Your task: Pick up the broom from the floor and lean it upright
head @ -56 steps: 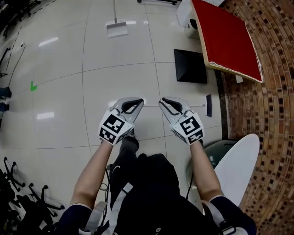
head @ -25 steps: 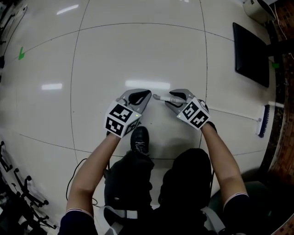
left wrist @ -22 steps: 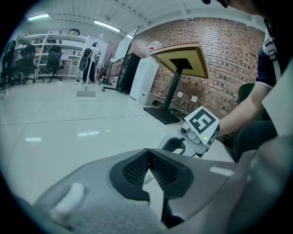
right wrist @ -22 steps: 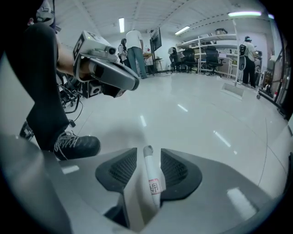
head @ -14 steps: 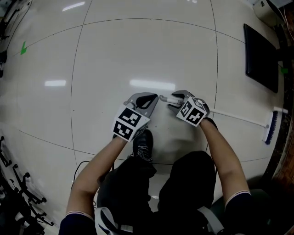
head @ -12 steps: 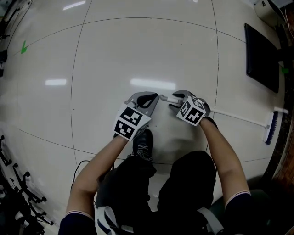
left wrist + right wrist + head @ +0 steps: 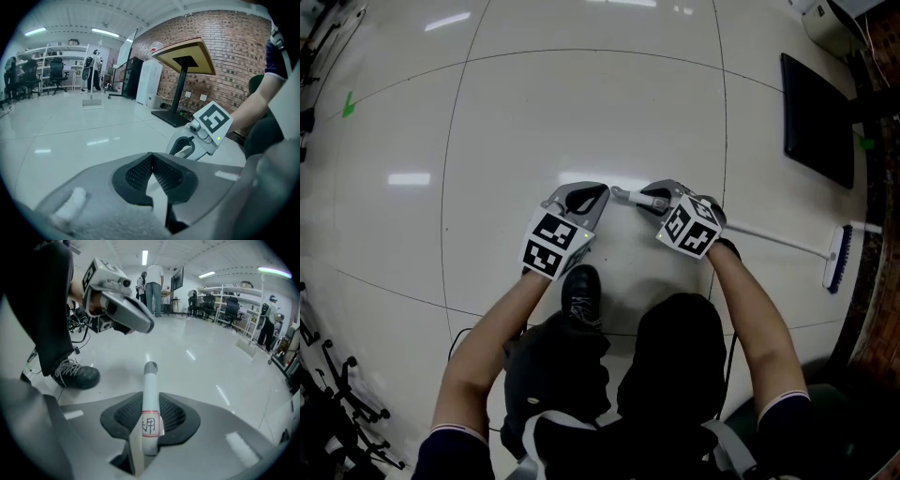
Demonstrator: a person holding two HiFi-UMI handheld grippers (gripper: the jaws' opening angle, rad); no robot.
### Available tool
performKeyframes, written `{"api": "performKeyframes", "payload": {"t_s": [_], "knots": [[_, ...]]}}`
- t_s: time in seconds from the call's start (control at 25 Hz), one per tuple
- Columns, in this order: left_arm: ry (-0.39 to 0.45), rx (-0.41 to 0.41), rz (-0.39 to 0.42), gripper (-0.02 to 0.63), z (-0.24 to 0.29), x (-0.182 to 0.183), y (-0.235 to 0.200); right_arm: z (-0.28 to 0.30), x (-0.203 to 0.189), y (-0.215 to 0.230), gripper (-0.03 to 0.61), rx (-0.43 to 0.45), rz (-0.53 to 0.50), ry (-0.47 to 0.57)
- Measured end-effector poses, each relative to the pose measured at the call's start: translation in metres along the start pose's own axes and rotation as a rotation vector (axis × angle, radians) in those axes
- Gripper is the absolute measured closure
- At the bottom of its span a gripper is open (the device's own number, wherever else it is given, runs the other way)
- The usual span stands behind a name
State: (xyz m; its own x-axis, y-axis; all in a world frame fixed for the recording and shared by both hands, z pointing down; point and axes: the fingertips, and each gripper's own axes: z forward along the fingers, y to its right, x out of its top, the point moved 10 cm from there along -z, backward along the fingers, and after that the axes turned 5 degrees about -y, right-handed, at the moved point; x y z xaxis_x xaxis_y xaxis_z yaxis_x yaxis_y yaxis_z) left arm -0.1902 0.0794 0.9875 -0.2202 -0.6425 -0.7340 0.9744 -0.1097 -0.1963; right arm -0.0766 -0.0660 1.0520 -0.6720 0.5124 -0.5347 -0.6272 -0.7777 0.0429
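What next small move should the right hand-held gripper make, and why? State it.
Probably raise the handle end: the right hand-held gripper has just been closing its jaws on the broom handle, while the brush head lies on the floor.

Right claw (image 7: 645, 199) just closed onto broom handle (image 7: 149, 397).

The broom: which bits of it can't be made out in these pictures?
Head view: the middle of the broom handle is hidden under the right gripper, whose fingers have just been closing on it.
Head view: the broom head is too small to show its bristles.
Right gripper view: only the handle's tip shows; the rest is cut off behind the camera.
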Motion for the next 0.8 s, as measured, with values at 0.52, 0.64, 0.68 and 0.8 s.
{"api": "performKeyframes", "payload": {"t_s": [0.52,0.64,0.68,0.8], "knots": [[0.212,-0.001,0.137,0.615,-0.075,0.193,-0.002,-0.216,0.109,0.058,0.474,-0.197,0.042,0.291],[0.221,-0.024,0.176,0.615,-0.104,0.243,0.005,-0.269,0.137,0.061,0.474,-0.222,0.062,0.327],[0.223,-0.032,0.186,0.615,-0.115,0.259,0.007,-0.288,0.148,0.061,0.474,-0.231,0.068,0.338],[0.223,-0.059,0.195,0.615,-0.148,0.308,0.016,-0.347,0.178,0.057,0.472,-0.259,0.085,0.362]]}}
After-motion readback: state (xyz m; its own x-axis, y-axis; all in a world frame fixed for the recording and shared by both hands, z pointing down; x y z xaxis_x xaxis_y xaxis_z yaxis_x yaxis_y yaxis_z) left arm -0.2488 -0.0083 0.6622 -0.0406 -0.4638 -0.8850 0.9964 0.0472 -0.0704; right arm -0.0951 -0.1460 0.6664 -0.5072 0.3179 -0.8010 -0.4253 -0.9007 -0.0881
